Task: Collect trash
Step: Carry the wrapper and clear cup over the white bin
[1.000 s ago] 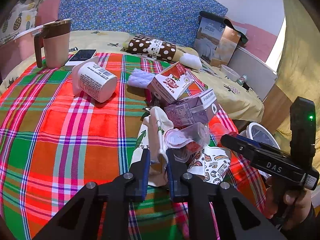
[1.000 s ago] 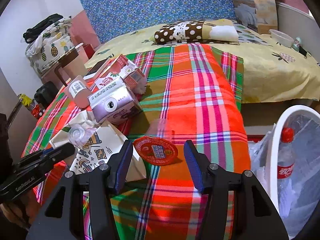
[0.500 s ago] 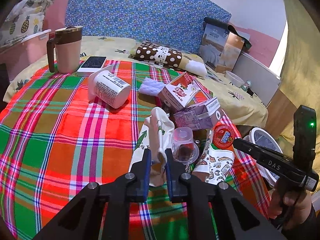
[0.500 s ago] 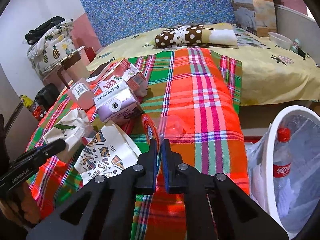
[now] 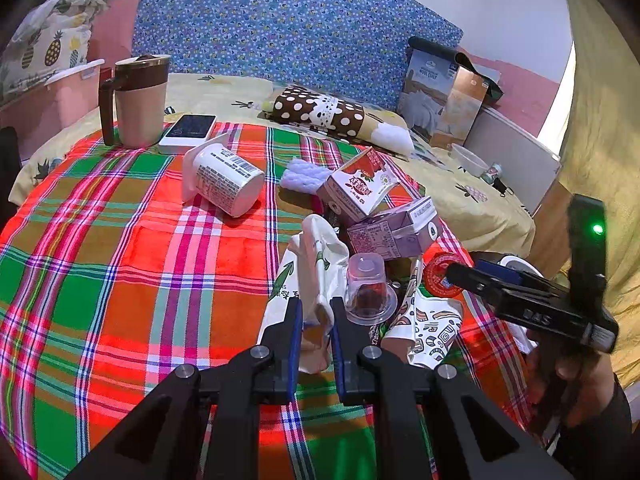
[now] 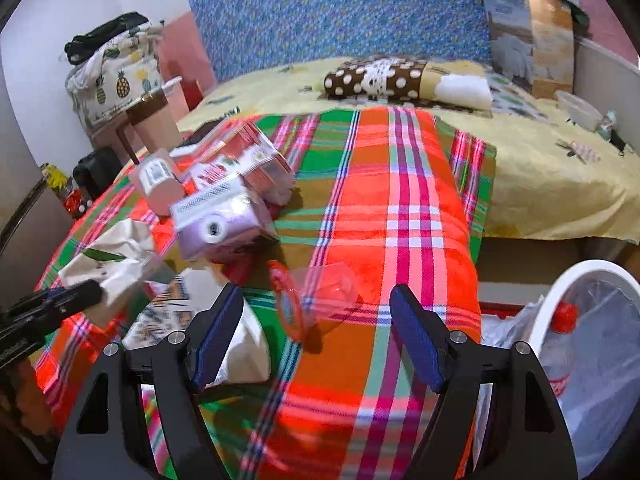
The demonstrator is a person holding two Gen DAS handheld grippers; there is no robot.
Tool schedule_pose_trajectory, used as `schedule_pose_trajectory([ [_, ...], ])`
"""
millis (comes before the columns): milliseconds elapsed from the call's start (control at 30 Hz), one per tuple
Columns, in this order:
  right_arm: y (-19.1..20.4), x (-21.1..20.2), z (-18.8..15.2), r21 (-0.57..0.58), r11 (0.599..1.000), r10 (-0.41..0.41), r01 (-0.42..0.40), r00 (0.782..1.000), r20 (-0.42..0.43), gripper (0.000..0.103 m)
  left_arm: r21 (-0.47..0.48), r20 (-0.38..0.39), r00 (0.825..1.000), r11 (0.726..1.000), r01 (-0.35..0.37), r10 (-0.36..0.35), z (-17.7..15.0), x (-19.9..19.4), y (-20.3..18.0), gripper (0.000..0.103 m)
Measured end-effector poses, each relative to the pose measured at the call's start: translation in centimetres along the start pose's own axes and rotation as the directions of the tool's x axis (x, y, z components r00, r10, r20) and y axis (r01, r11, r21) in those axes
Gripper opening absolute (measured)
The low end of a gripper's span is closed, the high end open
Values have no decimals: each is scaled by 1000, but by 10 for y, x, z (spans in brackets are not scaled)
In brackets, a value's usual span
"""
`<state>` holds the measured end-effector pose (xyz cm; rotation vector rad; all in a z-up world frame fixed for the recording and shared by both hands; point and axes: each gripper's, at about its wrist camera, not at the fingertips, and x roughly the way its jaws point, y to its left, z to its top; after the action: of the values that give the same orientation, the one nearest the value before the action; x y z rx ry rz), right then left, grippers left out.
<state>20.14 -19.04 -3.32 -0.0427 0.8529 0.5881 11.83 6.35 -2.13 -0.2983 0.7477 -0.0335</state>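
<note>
My left gripper is shut on a crumpled white paper bag on the plaid blanket. Beside it lie a clear jelly cup, a purple carton, a red-white carton and a white tub. My right gripper is open. Between and just beyond its fingers a clear cup with a red foil lid lies tipped on the blanket, free of the pads. The white bin with a liner and a bottle is at right.
A mug and a phone stand at the blanket's far left corner. A dotted pillow and a box lie on the bed behind. A patterned paper bag lies by my right gripper's left finger.
My right gripper closed on the red foil lid half a second ago and has now opened wide; the cup lies tipped on the blanket. My left gripper stays shut on the paper bag.
</note>
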Motion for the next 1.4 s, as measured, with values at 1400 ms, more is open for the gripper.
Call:
schedule_pose_trajectory([
  [1400, 0, -94, -50, 84, 996, -34, 23, 991, 132, 45, 116, 24, 991, 985, 129, -132, -24, -53, -85, 14],
])
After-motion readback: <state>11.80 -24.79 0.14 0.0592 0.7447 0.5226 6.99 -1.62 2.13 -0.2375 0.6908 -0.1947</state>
